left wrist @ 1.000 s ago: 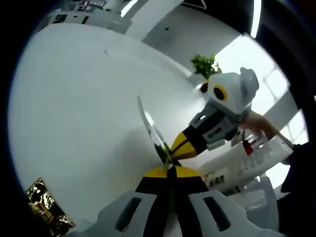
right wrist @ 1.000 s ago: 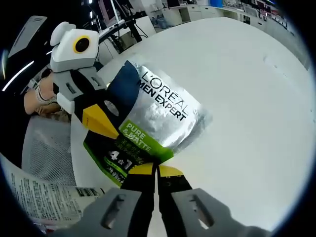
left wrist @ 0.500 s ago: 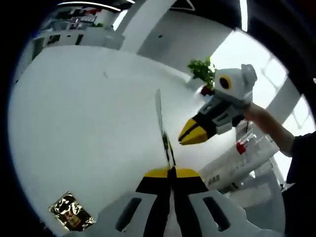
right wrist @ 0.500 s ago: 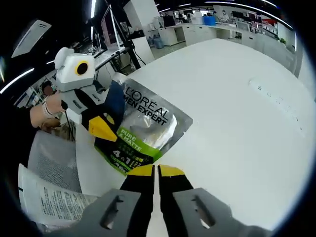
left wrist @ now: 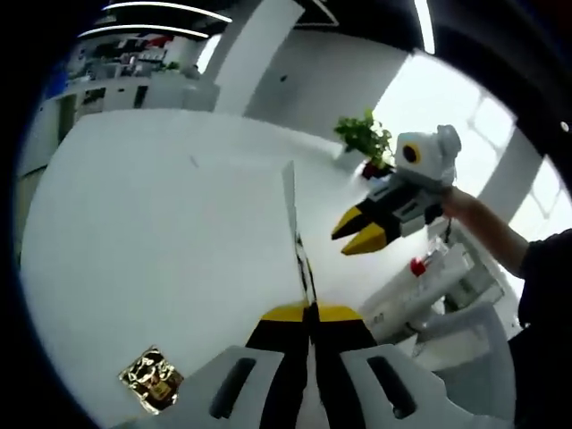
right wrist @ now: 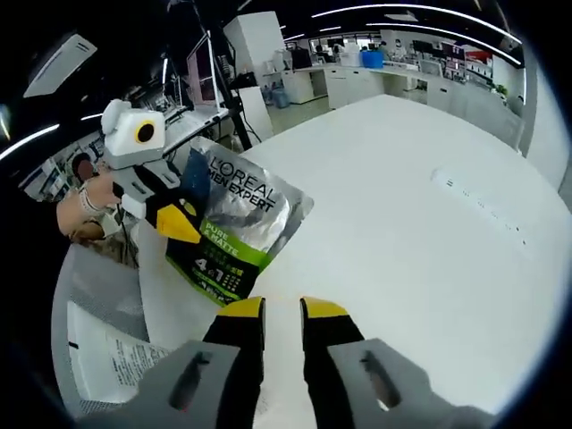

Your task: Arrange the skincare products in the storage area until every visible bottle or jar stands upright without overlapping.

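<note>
The left gripper [left wrist: 307, 308] is pinching the silver, green-labelled foil sachet [right wrist: 234, 223], standing edge-on up the frame centre. The right gripper [right wrist: 282, 308], jaws parted and empty, is hovering below the sachet, which lies upper left of it.

Left gripper [left wrist: 309, 308] jaws clamped together; right gripper [right wrist: 282, 308] jaws parted.

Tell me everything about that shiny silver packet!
The shiny packet is a flat foil sachet, silver on top with a dark blue corner and a green band of printed words. The left gripper pinches one edge and holds it in the air above the white table. In the left gripper view it looks thin, edge-on.
</note>
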{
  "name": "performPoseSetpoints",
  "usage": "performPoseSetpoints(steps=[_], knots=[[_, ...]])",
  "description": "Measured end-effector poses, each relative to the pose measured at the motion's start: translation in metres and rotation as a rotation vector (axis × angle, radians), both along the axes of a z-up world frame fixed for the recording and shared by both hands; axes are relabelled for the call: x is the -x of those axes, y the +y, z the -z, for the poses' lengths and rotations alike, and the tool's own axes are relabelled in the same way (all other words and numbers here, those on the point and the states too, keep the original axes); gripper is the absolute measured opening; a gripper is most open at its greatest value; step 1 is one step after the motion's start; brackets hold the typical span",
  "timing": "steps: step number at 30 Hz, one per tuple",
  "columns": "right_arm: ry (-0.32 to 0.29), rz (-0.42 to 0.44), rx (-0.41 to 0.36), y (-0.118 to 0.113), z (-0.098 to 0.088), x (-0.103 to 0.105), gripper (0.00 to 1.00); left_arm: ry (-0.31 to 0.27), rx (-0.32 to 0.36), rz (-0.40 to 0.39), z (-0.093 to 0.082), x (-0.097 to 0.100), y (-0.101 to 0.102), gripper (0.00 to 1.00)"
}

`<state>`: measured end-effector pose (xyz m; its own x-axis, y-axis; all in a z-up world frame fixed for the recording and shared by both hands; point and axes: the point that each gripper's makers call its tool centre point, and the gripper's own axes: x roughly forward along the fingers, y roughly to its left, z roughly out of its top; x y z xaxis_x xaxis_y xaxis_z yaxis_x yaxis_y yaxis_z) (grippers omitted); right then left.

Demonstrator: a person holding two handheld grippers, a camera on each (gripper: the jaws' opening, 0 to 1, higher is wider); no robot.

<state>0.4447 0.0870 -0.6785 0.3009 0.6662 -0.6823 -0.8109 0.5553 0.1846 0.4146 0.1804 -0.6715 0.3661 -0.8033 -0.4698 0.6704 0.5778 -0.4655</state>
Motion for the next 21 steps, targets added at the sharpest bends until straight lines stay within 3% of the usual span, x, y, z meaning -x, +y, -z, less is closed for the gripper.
performPoseSetpoints(steps=[12,21], knots=[[-0.098,0.016,-0.082,0.005,-0.054,0.016,0.17,-0.064,-0.018,0.035,-0.03,0.02,0.012,0.0],[-0.148,-0.014,-0.106,0.012,-0.079,0.047,0.18,-0.122,-0.018,0.032,-0.051,0.034,0.02,0.0]])
